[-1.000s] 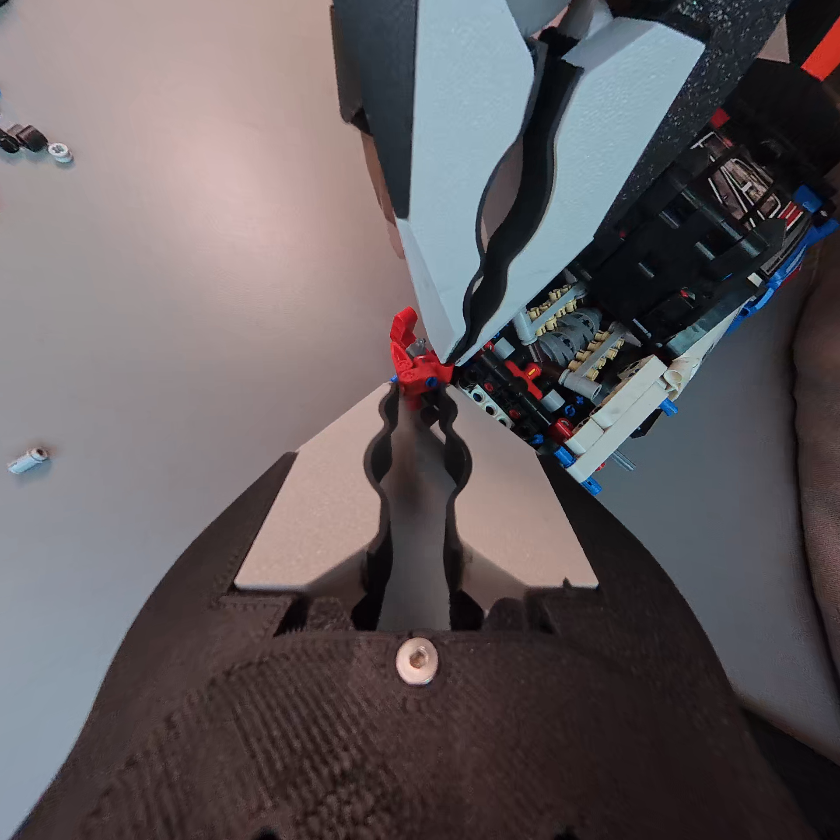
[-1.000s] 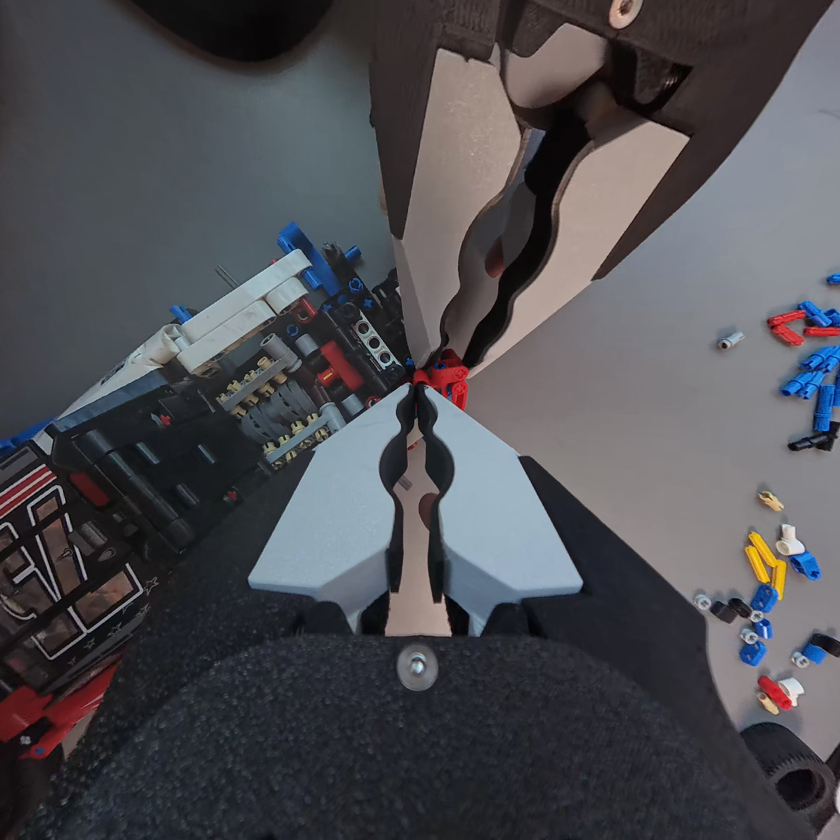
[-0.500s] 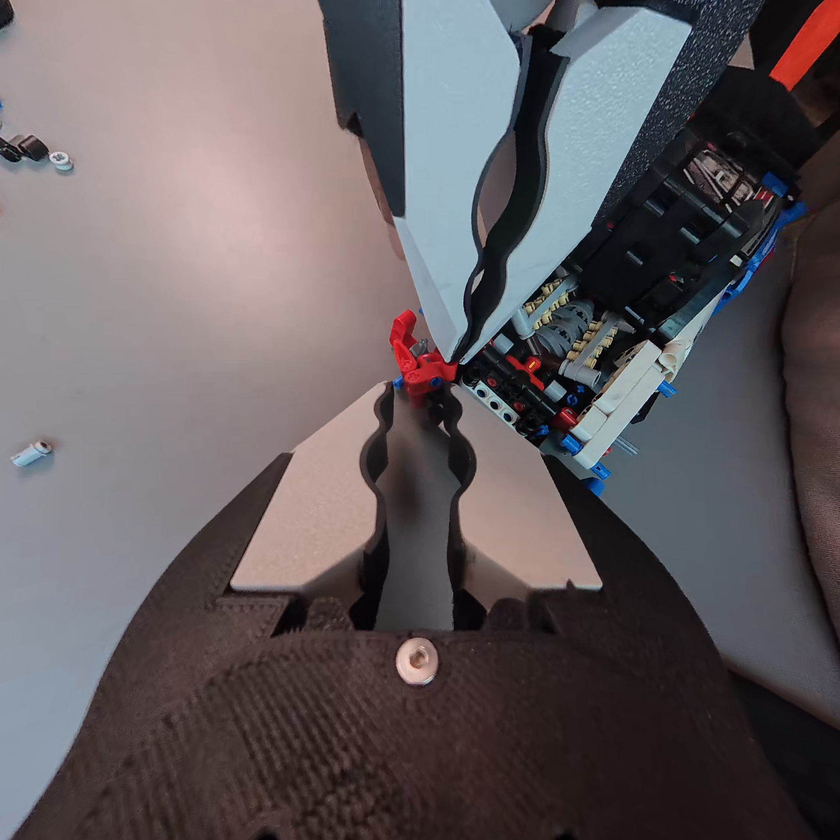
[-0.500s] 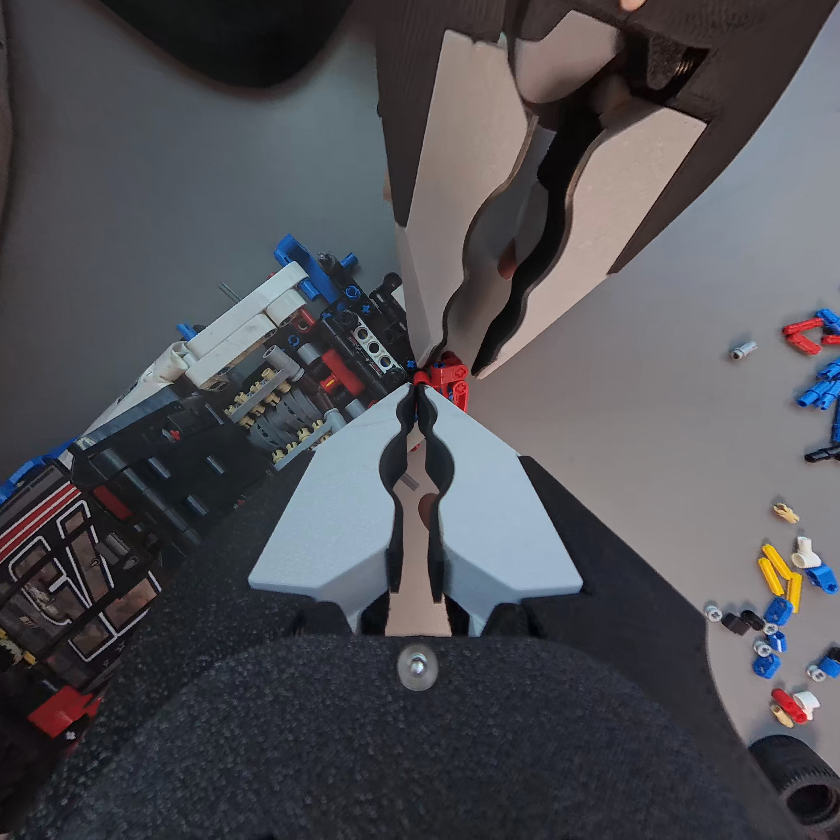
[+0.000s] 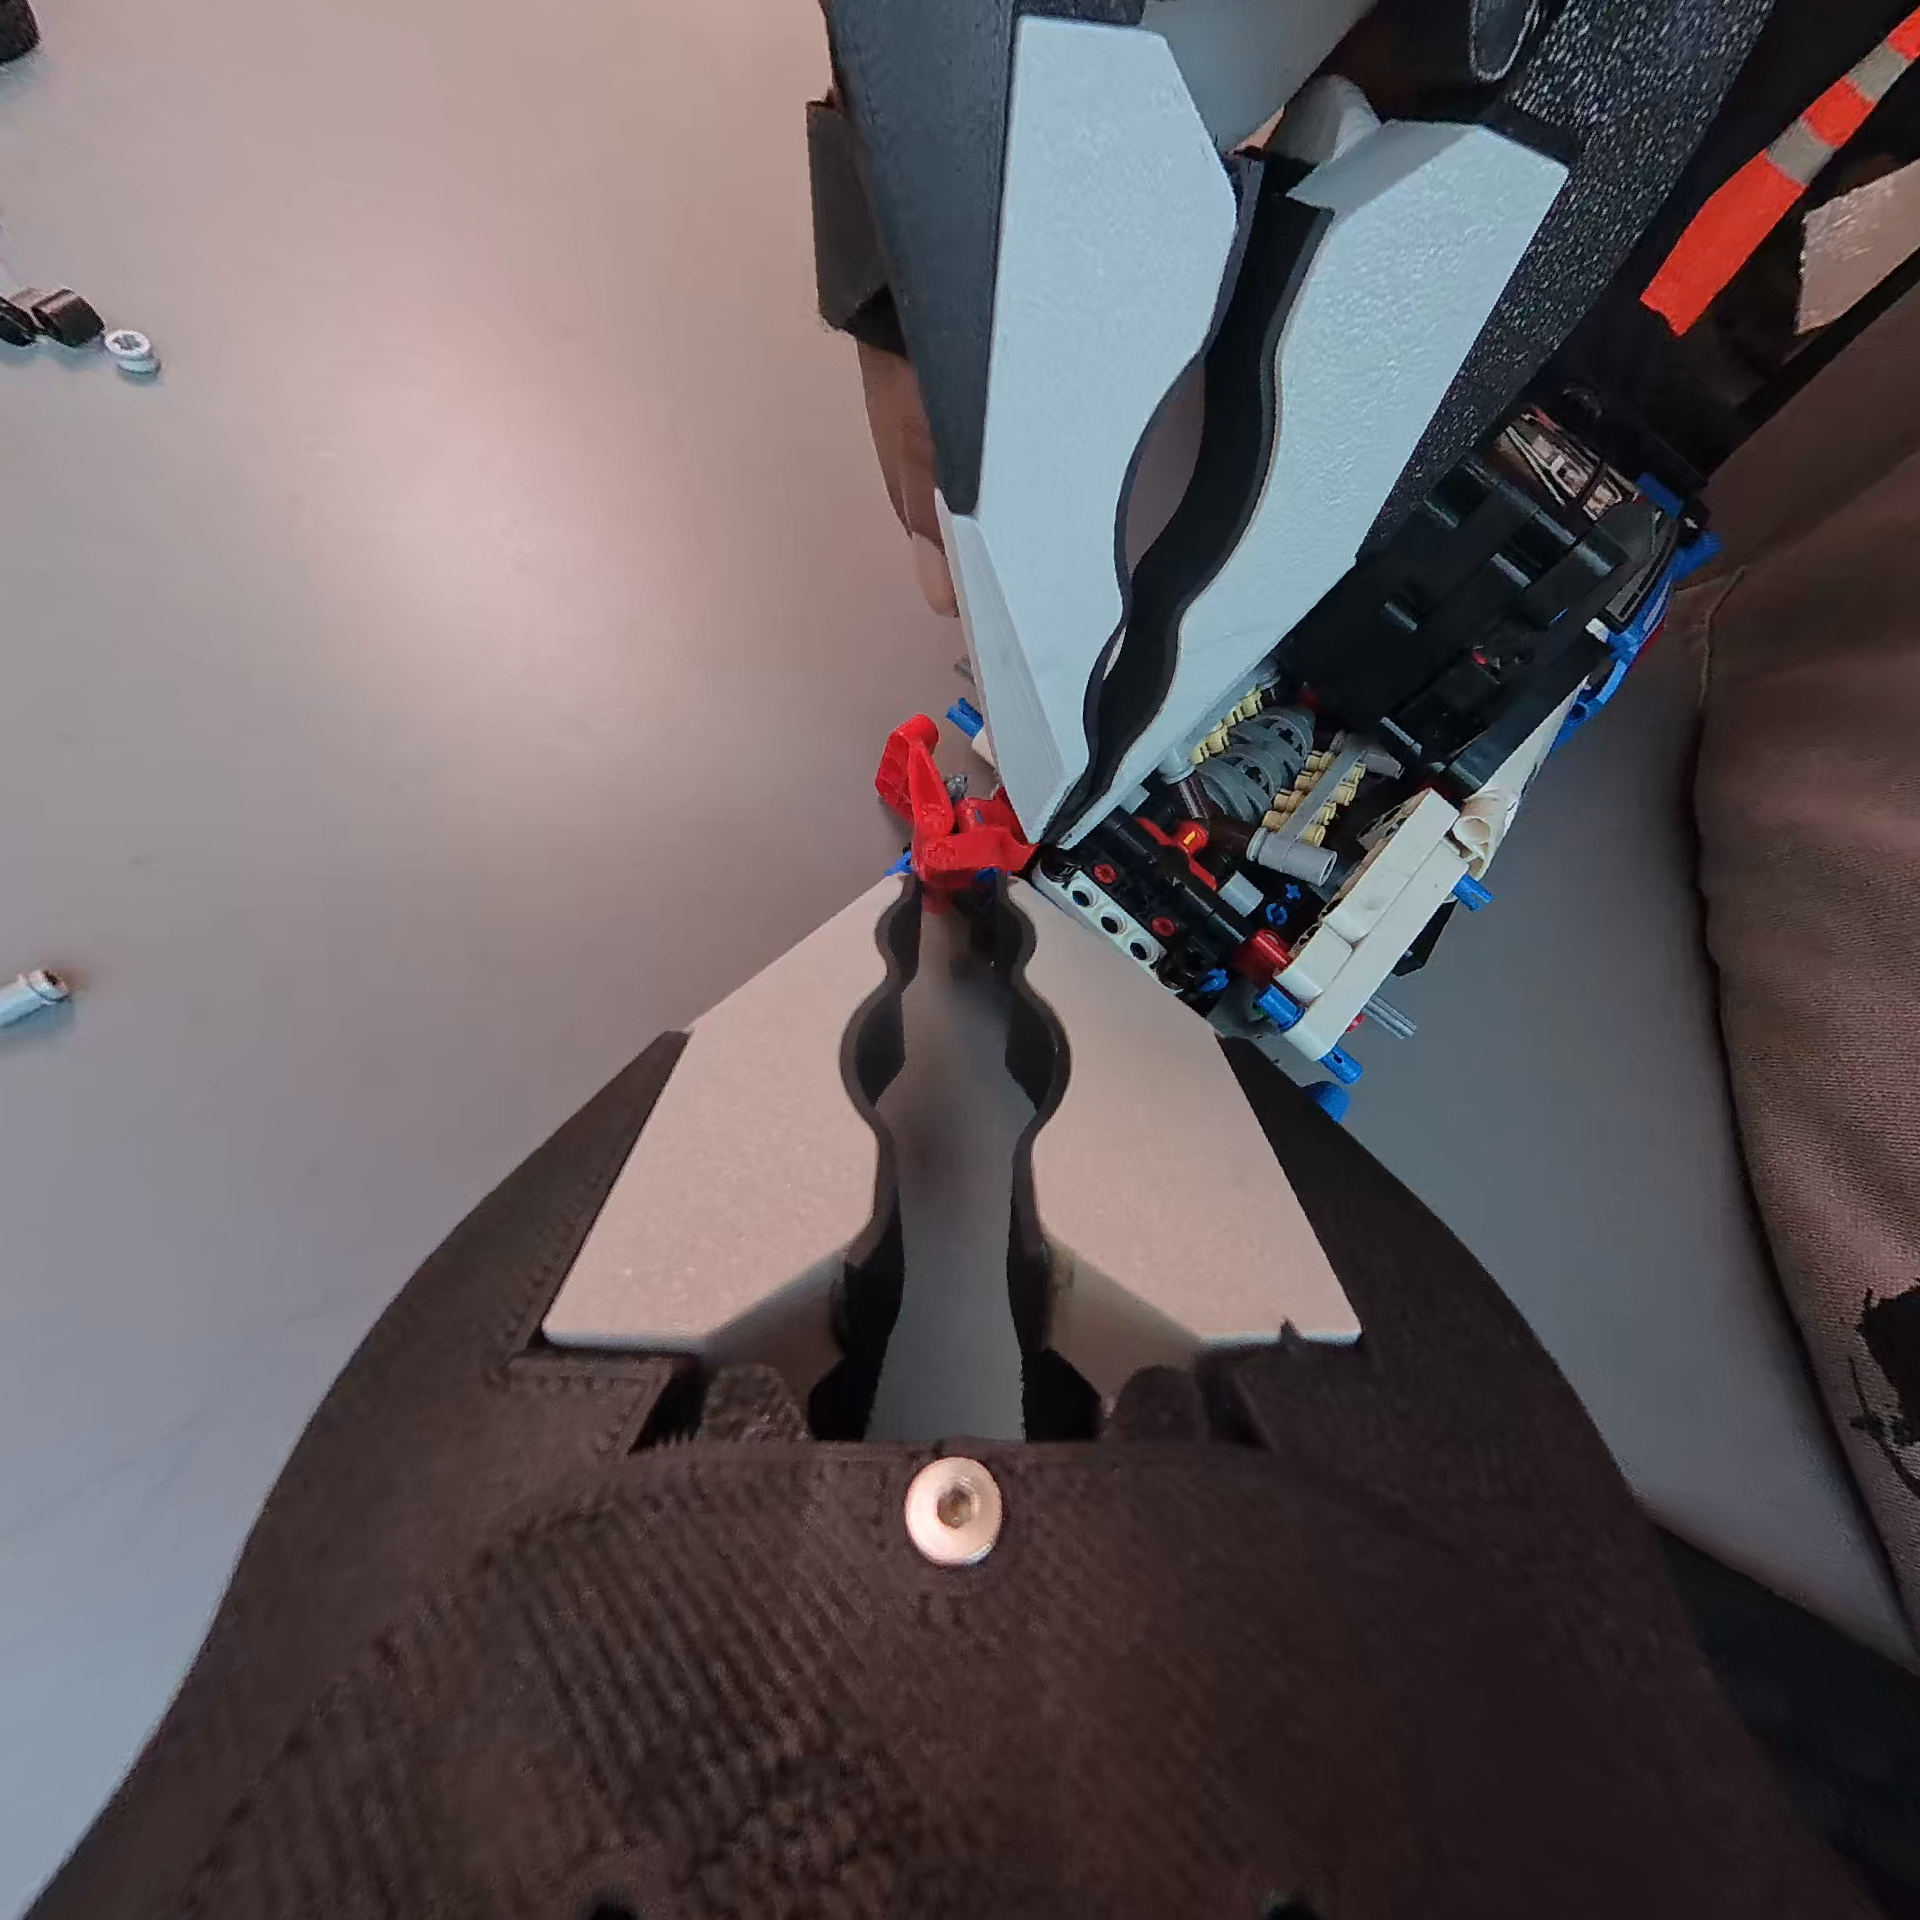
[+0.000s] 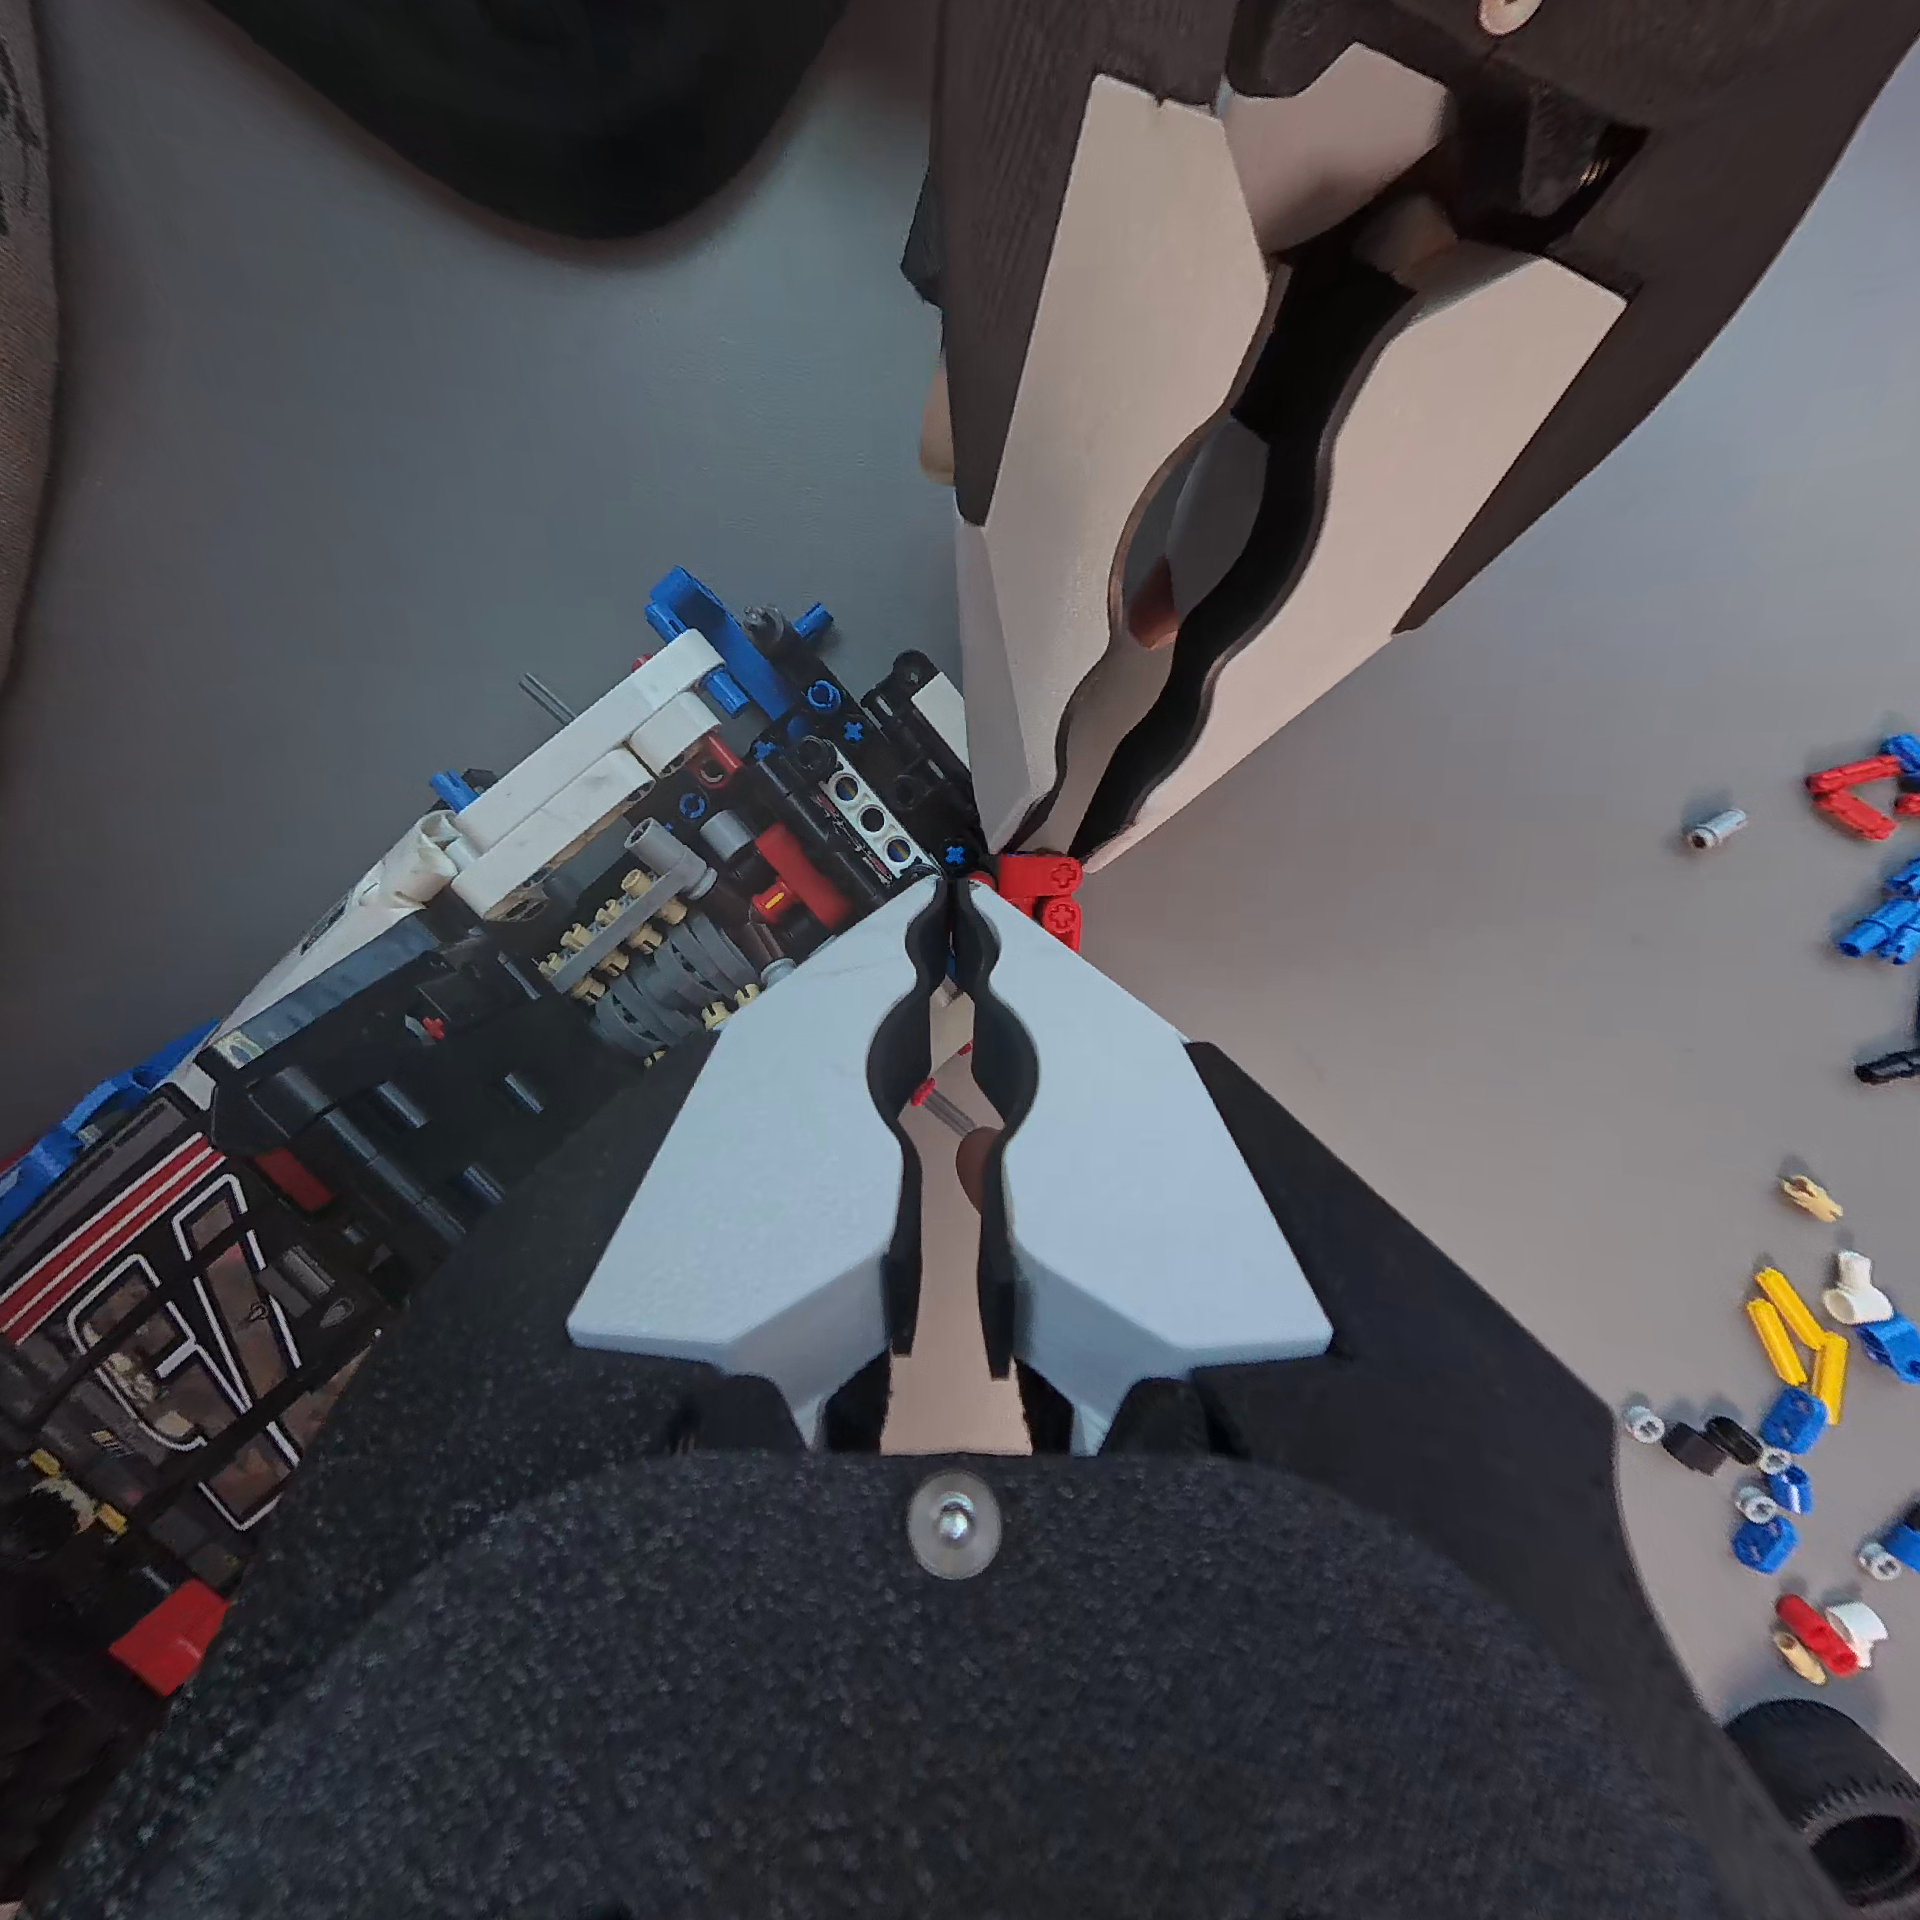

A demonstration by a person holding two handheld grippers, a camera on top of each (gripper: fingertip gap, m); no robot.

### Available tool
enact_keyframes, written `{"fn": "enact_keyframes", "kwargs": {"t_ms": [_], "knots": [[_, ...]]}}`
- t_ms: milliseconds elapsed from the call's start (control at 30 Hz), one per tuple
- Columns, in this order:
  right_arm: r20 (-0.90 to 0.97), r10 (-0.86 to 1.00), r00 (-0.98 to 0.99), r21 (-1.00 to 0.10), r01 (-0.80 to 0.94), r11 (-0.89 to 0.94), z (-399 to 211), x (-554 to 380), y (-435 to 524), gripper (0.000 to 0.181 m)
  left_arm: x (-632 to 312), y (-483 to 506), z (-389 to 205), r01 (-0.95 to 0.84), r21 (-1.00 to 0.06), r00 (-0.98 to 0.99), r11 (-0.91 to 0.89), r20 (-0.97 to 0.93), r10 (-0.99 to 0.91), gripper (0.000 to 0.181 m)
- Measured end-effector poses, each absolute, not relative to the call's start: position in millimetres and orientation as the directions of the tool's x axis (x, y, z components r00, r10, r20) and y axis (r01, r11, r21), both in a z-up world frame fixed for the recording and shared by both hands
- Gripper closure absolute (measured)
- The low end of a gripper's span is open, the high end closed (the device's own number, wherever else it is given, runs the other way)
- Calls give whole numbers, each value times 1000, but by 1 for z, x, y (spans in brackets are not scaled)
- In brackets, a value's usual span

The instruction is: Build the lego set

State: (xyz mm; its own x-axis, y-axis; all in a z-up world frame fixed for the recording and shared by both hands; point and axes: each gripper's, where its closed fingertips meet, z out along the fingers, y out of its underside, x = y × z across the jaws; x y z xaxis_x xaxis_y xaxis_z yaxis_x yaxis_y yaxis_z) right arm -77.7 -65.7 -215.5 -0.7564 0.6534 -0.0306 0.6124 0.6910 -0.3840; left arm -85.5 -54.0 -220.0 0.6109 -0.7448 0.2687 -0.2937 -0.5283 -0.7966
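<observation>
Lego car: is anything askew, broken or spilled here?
Nothing looks broken. The lego car lies diagonally on the table, with both grippers meeting at a red piece on its end. Loose pieces lie scattered at the right, as expected mid-build.

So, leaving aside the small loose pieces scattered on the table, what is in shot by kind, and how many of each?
Grippers: 2, the left gripper and the right gripper
Lego car: 1, partly built
Red piece: 1, at the gripper tips
Black tyre: 1, at the frame's edge
Total: 5
</observation>
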Motion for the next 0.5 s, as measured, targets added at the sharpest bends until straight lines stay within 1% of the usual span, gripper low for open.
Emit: {"fn": "enact_keyframes", "kwargs": {"t_ms": [267,333,500], "knots": [[-71,670,-739,-378,642,667,-218,-79,-70,181,-86,-56,-221,-304,-797,612,-521,256,-749,171],[-82,678,-730,-372,654,659,-218,-80,-70,181,-87,-55,-221,-310,-797,620,-518,243,-746,169],[-133,706,-695,-401,690,603,-218,-80,-71,181,-88,-52,-220,-337,-817,629,-468,175,-757,164]]}}
